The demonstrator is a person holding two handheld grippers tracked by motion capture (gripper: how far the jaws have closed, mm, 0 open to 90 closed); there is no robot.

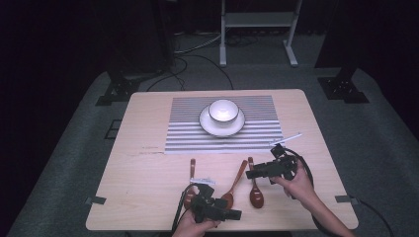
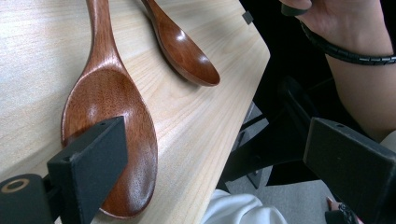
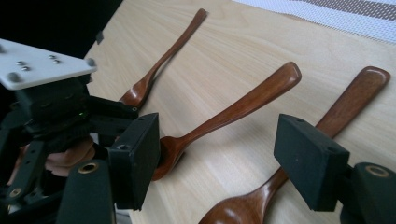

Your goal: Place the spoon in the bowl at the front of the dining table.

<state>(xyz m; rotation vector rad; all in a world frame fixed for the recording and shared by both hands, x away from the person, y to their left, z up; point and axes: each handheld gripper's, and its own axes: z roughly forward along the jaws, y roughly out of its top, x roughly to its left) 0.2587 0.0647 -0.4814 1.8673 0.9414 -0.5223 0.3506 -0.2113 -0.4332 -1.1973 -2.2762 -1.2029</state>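
Three brown wooden spoons lie side by side on the light wood table [image 1: 148, 168]: a left spoon [image 1: 191, 173], a middle spoon [image 1: 236, 181] and a right spoon [image 1: 255, 193]. My left gripper [image 1: 236, 214] sits at the near table edge, open, pointing right. In its own view, the middle spoon's bowl [image 2: 109, 116] lies beside one jaw and the right spoon's bowl [image 2: 187, 49] lies farther off. My right gripper [image 1: 248, 173] hovers open over the right spoon's handle [image 3: 348, 105], pointing left. The middle spoon [image 3: 238, 109] runs toward its other jaw.
A white bowl [image 1: 223, 110] stands on a white plate [image 1: 207, 126] on a striped placemat [image 1: 188, 138] at the far middle of the table. The table's near edge [image 2: 219, 154] drops off just beyond the left gripper. A metal stand [image 1: 257, 22] stands on the floor behind.
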